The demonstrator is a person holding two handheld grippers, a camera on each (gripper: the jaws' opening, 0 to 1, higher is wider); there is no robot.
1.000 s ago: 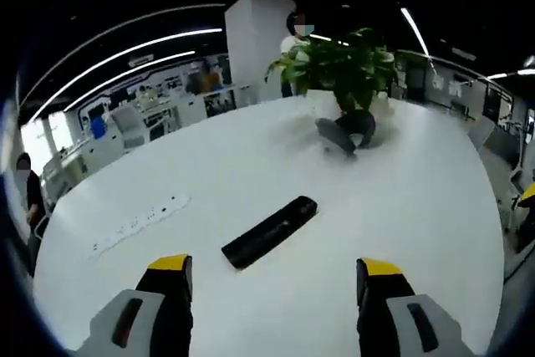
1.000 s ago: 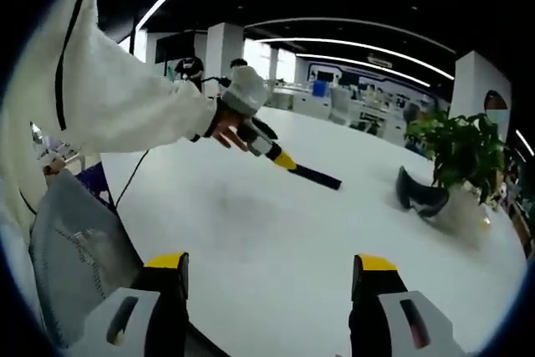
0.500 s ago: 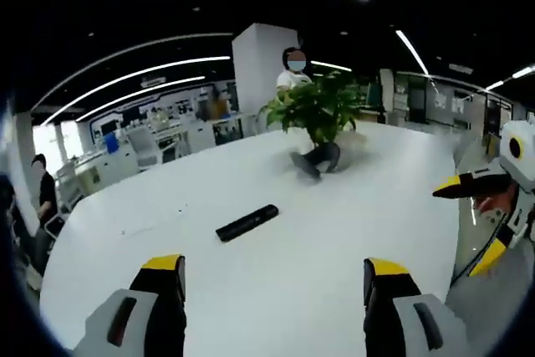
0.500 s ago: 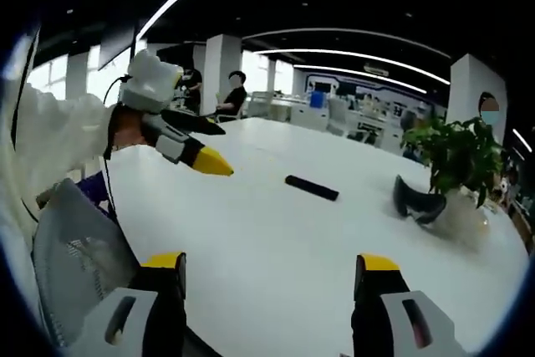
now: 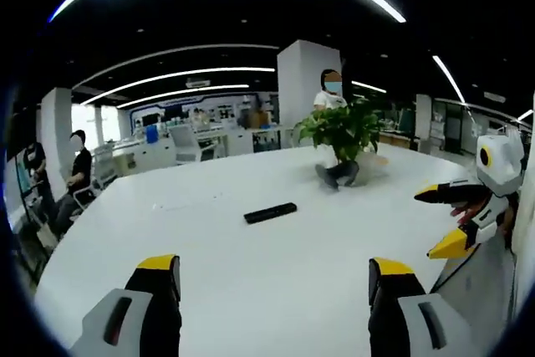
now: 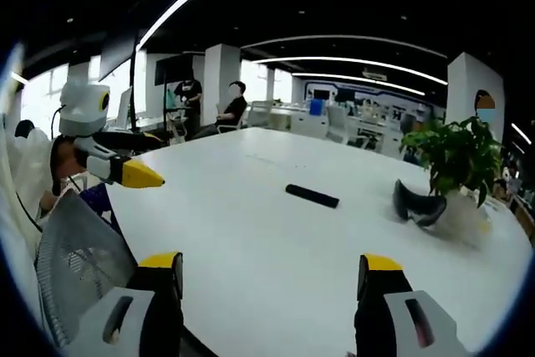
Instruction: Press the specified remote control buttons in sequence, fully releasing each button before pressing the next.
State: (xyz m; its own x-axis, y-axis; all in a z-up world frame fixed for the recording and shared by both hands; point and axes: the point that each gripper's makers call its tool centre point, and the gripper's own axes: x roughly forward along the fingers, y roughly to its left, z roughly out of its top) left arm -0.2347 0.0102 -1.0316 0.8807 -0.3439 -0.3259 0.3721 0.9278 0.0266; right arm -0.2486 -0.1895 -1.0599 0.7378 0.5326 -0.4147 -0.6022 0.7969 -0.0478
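Left gripper view: the slim black rectangular remote control (image 5: pixel 270 213) lies flat on the large white round table (image 5: pixel 251 282), near the table's middle and well apart from both grippers. Beyond it, toward the far edge, stands a green leafy potted plant (image 5: pixel 344 130), with a dark curved object (image 5: pixel 337 175) resting just beside its base. The left gripper (image 5: pixel 272 277), with grey jaws tipped in yellow, is at the bottom of this view; its jaws stand wide apart and hold nothing. The right gripper (image 5: pixel 447 219) enters from the right edge, over the table's rim, jaws likewise spread with nothing between them.

Right gripper view: the remote control (image 6: pixel 312 196) lies on the table (image 6: pixel 251 265) between the left gripper (image 6: pixel 138 160) and the potted plant (image 6: pixel 456 152). A grey mesh chair back (image 6: pixel 71 265) shows at lower left. Seated people (image 6: pixel 234 106) are in the office background.
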